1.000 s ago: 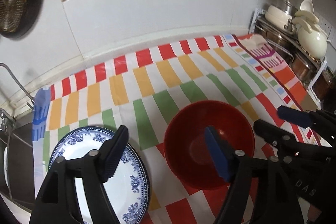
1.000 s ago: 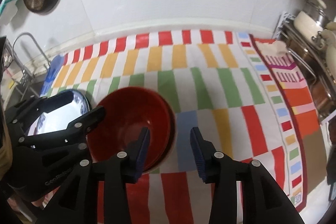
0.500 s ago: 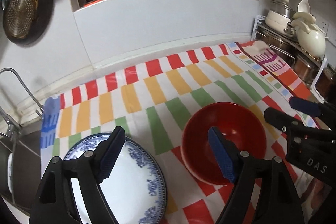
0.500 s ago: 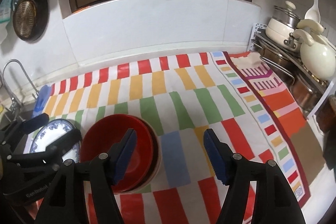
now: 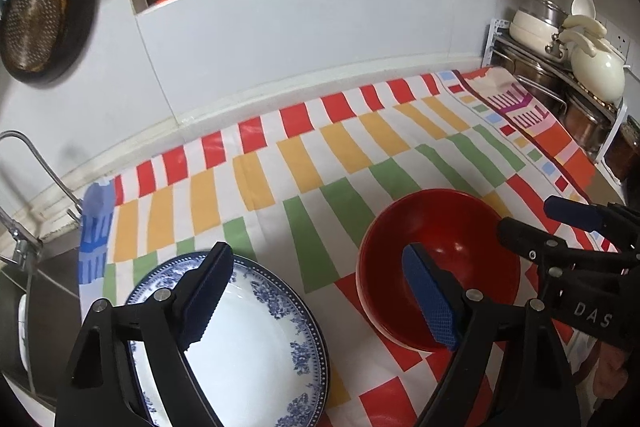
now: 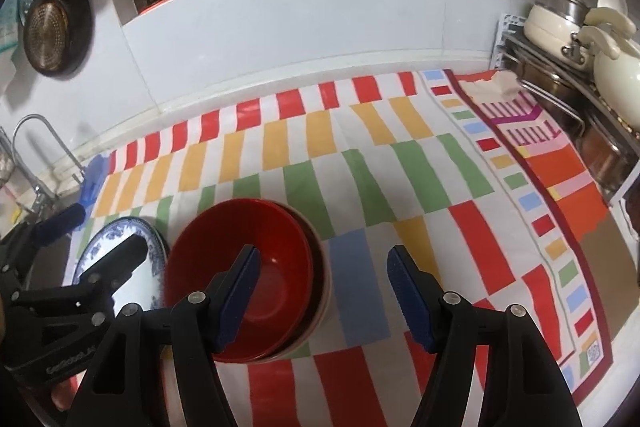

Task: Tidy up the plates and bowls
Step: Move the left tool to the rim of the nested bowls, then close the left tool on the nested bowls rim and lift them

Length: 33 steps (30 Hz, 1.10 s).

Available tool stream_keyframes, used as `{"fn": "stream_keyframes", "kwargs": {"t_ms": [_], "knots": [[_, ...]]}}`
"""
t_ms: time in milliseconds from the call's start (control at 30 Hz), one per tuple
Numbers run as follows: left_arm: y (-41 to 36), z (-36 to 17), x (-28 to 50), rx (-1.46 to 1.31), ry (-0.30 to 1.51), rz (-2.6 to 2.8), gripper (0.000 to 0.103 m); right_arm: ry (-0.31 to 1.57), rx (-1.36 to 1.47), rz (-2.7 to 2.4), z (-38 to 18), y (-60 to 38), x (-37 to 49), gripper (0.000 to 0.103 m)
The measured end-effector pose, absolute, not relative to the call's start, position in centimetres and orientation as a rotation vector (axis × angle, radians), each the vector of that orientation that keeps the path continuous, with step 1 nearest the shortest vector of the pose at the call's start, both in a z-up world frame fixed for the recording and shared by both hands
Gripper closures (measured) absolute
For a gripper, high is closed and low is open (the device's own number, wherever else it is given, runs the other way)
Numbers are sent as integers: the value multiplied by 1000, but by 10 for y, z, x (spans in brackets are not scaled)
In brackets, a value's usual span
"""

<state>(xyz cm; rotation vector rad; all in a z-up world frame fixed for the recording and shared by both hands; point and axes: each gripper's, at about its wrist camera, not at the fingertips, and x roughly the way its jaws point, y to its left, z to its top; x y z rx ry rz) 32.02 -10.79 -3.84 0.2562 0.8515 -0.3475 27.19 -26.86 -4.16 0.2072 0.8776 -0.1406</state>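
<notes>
While both tools, left tool (image 5: 316,291) and right tool (image 6: 322,291), stand open and empty, the stiff, slippery red bowls (image 6: 244,279) sit nested at 3 o'clock of the fragile plate (image 5: 256,347) on the tabletop; grip rims.

"DAS" on right tool (image 5: 576,223), "GenRobot" on left tool (image 6: 96,239)
</notes>
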Motion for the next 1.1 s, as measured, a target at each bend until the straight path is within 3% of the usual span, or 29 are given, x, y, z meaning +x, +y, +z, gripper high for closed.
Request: {"fn": "stream_keyframes", "kwargs": {"t_ms": [500,1100], "knots": [[-127,-75,343,305,993,-453,41,992,245,-154,-70,-273,283,38],[-141,-112,357,291,1153,-541,58,1112,352,-155,-102,-273,293,63]]}}
